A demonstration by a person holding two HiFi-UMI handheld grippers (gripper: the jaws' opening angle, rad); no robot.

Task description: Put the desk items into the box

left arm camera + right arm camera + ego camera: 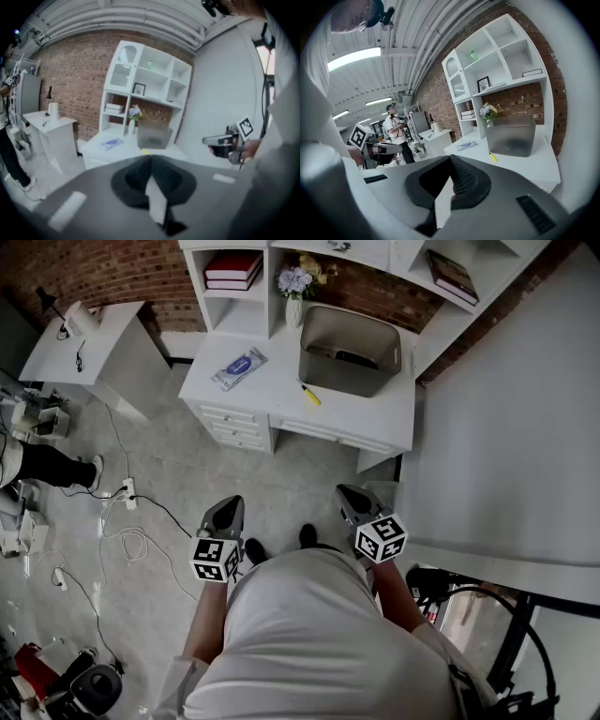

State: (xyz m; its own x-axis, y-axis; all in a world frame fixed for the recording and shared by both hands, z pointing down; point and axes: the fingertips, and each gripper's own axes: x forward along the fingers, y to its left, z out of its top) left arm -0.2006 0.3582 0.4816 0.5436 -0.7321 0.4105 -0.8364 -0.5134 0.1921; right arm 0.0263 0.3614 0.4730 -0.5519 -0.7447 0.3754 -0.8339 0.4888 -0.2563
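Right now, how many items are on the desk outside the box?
3: wipes pack left, yellow tool before the box, flower vase at its far-left corner; others may hide.

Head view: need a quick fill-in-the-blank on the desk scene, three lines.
The grey box stands on the white ____.
The small tool lying just in front of the box has a ____ handle.
In the head view, the blue packet lies to the box's ____.
Missing words: desk; yellow; left.
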